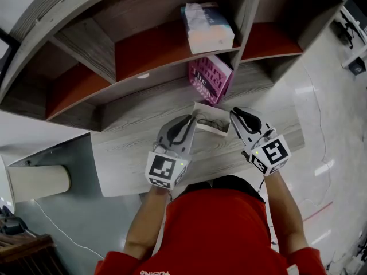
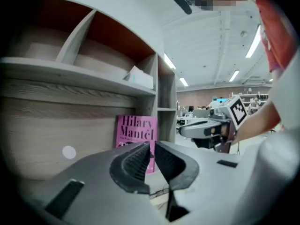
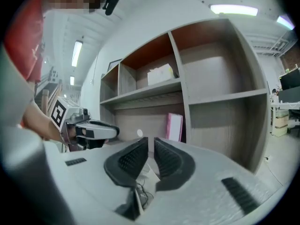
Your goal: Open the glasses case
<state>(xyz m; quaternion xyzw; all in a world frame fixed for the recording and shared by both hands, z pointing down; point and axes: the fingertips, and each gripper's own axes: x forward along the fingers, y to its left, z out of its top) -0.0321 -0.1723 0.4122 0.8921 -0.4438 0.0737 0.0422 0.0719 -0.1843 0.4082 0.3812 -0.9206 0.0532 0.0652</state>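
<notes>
A white glasses case (image 1: 211,121) lies open on the grey wooden desk (image 1: 132,148), with dark glasses inside it. My left gripper (image 1: 190,119) hovers at the case's left end and my right gripper (image 1: 234,114) at its right end; both are lifted off it. In the left gripper view the jaws (image 2: 152,146) stand almost together with nothing between them, and the case (image 2: 159,191) shows just below. The right gripper view shows its jaws (image 3: 151,142) likewise nearly touching and empty, above the case (image 3: 143,182).
A pink book (image 1: 210,79) leans upright against the shelf unit behind the case. A pale box (image 1: 206,27) lies on the shelf above. The shelf divider (image 1: 246,27) rises at the back. The desk's front edge is near my body.
</notes>
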